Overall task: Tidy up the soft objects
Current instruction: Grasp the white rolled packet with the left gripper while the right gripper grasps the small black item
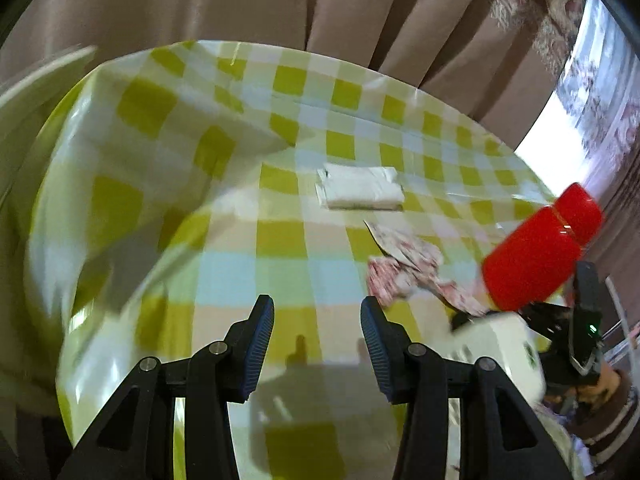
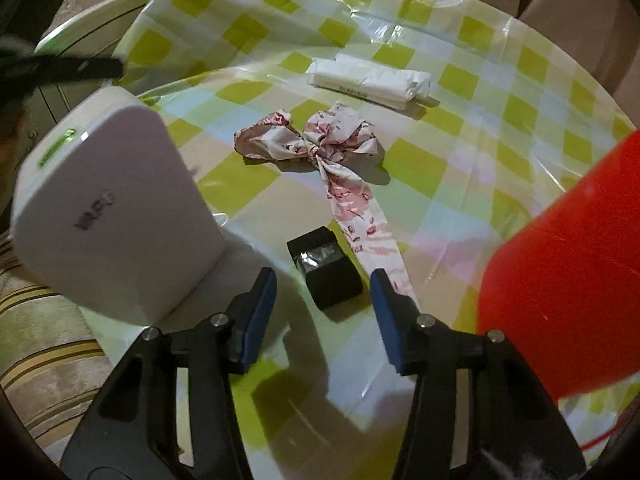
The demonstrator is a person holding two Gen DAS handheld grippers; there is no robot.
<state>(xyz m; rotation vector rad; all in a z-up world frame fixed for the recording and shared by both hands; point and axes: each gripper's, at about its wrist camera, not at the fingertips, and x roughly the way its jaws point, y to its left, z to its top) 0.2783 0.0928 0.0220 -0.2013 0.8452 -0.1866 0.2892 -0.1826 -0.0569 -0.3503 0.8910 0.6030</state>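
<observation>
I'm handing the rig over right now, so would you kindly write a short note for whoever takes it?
Left gripper: open, holding nothing, above the checked tablecloth.
Right gripper: open, holding nothing; a small black box lies just ahead of its fingers.
Soft things: the floral fabric bow lies mid-table, its tail running toward the right gripper; the white tissue pack lies beyond it.
Also there: white box on the left, red bottle on the right.
Done: nothing evident. Left: gather the bow and tissue pack.
</observation>
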